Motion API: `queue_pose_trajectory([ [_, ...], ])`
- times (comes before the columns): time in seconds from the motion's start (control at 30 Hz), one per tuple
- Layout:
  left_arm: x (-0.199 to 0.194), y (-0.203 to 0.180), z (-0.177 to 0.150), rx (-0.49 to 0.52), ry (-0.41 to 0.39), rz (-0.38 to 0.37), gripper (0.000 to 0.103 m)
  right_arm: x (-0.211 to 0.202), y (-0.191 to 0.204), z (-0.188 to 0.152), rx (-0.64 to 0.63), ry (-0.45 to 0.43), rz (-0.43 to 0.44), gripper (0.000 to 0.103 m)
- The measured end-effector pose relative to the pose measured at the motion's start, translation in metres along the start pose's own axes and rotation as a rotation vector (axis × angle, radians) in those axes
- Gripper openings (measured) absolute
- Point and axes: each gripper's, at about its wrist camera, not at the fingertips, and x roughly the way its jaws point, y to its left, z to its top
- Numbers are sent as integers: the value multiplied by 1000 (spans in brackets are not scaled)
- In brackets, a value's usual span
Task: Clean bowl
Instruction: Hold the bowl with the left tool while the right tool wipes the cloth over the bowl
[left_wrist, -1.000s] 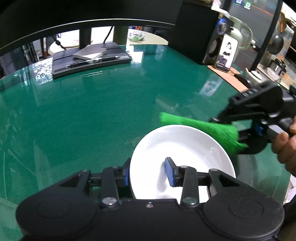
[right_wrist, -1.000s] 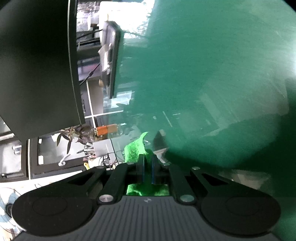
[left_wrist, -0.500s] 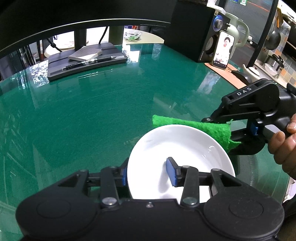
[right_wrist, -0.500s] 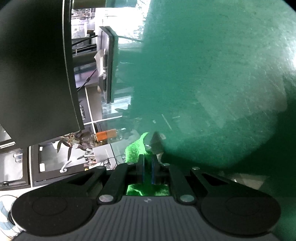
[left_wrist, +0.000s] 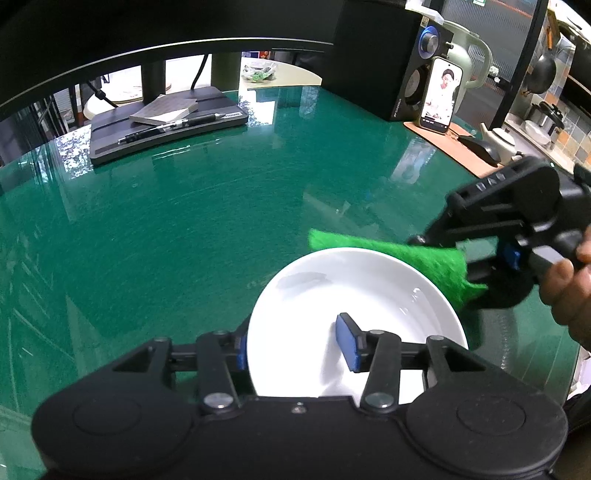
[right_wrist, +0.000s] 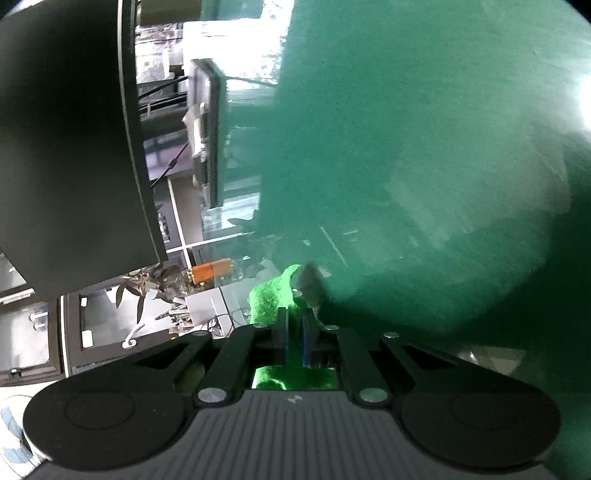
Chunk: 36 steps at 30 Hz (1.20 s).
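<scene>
A white bowl rests on the green glass table in the left wrist view. My left gripper is shut on the bowl's near rim, one blue pad inside and one outside. My right gripper is shut on a green cloth. In the left wrist view the right gripper holds the green cloth just over the bowl's far right rim. The bowl does not show in the right wrist view.
At the back stand a dark tray with a notepad and pen, a monitor, a black speaker, a lit phone and a kettle. A computer mouse lies on a brown mat.
The right gripper and cloth shifted slightly along the bowl's far right rim, back and forth. The left gripper and bowl stayed put.
</scene>
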Motion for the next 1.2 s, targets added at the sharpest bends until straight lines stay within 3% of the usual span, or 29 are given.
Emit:
queue_pose_trajectory([
  [0.27,1,0,-1,15,-5,-13,46,-23,-17,-8,40,14,-16,9],
  [0.57,1,-1,-1,23,-2,-15,48,3,1,1,-8,14,-10,9],
  [0.9,2,-3,0,37,4,-23,49,-26,-17,-9,37,19,-17,9],
  [1.2,3,-4,0,47,9,-28,50,17,6,7,-40,45,-8,9],
])
